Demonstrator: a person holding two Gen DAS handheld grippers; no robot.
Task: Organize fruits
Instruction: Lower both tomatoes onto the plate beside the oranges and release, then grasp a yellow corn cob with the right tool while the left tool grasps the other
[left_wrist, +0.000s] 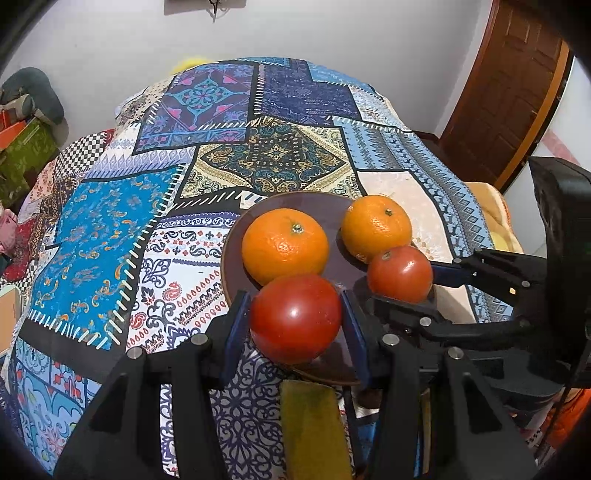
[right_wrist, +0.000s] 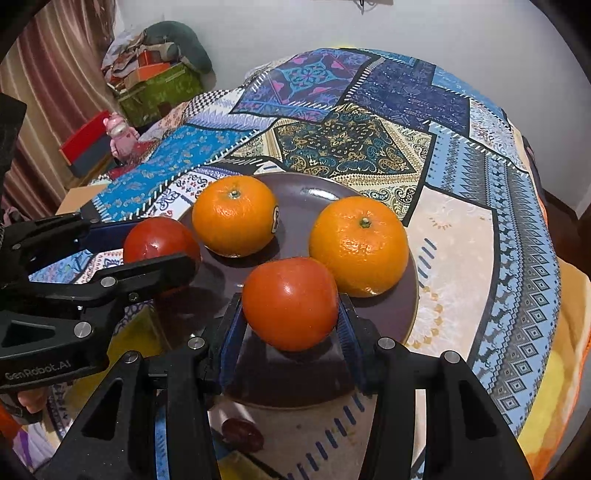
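1. On the round dark-purple plate (right_wrist: 391, 317), which rests on the patchwork-printed bedspread (left_wrist: 110, 229), we see two glossy orange mandarins already settled: the left mandarin (right_wrist: 234, 216) and the right mandarin (right_wrist: 360, 245).
2. Between its blue pads, our left gripper (left_wrist: 295, 321) clamps the larger red tomato (left_wrist: 295, 317), held over the plate's near-left rim.
3. Our right gripper (right_wrist: 290, 314) likewise grips the smaller red tomato (right_wrist: 290, 302), over the plate's near edge beside the right mandarin.
4. We cannot tell whether either tomato touches the plate.
5. We judge the task well advanced: both mandarins are plated, and releasing the two tomatoes remains.
6. Beyond the plate, we see no other fruit on the bedspread.
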